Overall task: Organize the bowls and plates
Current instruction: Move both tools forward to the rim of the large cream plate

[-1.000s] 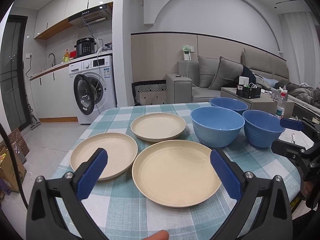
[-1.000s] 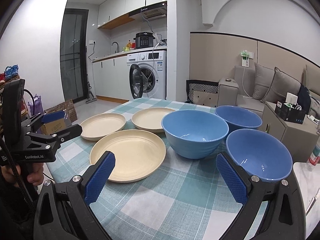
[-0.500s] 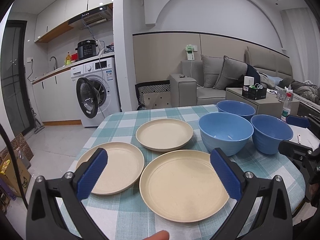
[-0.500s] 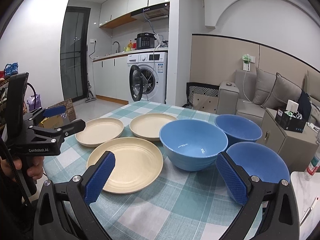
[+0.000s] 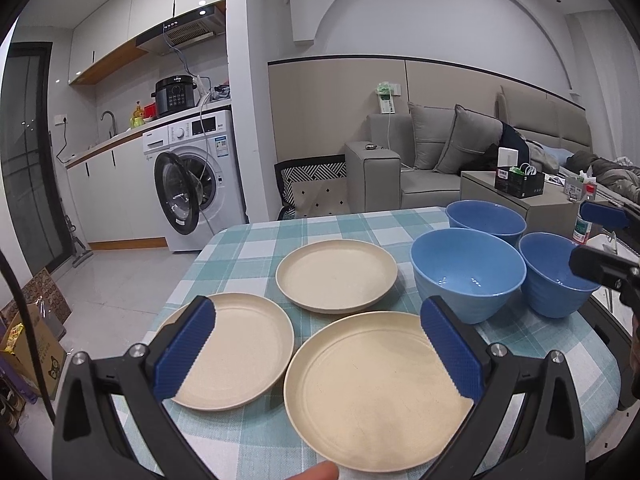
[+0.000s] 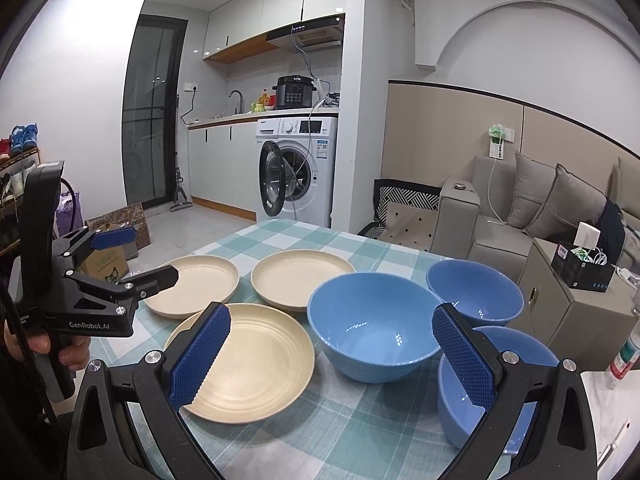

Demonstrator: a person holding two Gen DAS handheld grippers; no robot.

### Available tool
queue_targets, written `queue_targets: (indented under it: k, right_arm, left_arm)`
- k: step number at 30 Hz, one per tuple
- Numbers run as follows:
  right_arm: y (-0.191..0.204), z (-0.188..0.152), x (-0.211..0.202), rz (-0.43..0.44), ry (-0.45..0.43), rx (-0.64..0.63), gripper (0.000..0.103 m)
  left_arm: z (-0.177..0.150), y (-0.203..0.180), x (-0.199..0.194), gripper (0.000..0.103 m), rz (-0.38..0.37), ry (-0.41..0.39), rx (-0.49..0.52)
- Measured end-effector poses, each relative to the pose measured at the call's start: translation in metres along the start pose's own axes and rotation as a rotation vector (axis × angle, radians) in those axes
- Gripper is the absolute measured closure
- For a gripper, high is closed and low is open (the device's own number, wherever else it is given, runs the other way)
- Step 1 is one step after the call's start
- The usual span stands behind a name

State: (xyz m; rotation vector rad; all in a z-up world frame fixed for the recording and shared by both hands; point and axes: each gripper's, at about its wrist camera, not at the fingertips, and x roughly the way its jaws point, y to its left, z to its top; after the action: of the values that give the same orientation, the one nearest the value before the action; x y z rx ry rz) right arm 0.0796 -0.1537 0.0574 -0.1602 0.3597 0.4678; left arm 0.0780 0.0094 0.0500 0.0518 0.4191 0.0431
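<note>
Three cream plates lie on the checked tablecloth: a large near one (image 5: 372,388) (image 6: 248,360), a left one (image 5: 236,352) (image 6: 196,284) and a far one (image 5: 336,274) (image 6: 300,272). Three blue bowls stand to the right: a big middle one (image 5: 468,272) (image 6: 372,328), a far one (image 5: 486,218) (image 6: 474,288) and a near right one (image 5: 556,276) (image 6: 480,384). My left gripper (image 5: 316,348) is open above the near plates, holding nothing. My right gripper (image 6: 332,348) is open over the big bowl and near plate, empty too. Each gripper shows in the other's view, the left one (image 6: 132,256) included.
The table (image 5: 260,240) ends close at the left and right. A washing machine (image 5: 192,176) with its door open stands beyond the table, a grey sofa (image 5: 432,160) and a side cabinet (image 5: 520,200) to the right. Cardboard boxes (image 6: 116,248) sit on the floor at left.
Both grippers have drawn back and risen a little, so plates and bowls sit lower and smaller in the views. Both stay open; nothing on the table has moved.
</note>
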Motion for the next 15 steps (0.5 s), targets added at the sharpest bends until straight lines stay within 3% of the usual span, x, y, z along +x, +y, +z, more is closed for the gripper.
queue_targets:
  k: [15]
  right_arm:
    - [-0.019, 0.033, 0.035, 0.009, 0.009, -0.015, 0.000]
  left_arm:
    - [0.026, 0.015, 0.035, 0.000, 0.035, 0.023, -0.025]
